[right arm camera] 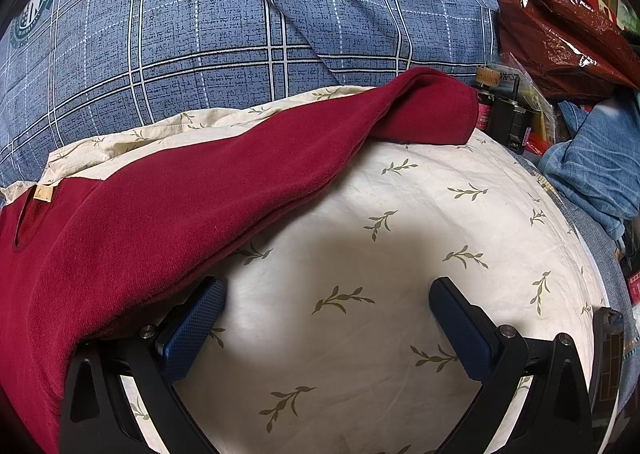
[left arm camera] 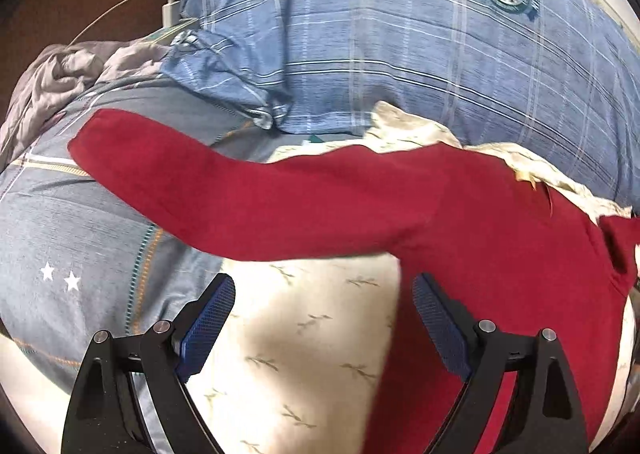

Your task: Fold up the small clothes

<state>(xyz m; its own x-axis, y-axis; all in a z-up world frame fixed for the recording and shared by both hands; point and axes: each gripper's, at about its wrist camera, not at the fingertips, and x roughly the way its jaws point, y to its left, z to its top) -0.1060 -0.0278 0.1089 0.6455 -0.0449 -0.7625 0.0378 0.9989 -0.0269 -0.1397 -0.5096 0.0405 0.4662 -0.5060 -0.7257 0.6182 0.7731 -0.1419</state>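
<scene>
A bed carries a cream leaf-print pillow (right arm camera: 360,238). The red garment (right arm camera: 168,214) lies spread across it. A blue plaid quilt (right arm camera: 240,26) sits behind.

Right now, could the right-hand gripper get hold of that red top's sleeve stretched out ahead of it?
Probably yes. The right gripper is open over the leaf-print pillow, and the red top's sleeve lies uncovered just ahead; nothing sits between them. The clutter beside the cuff might crowd it slightly.
</scene>
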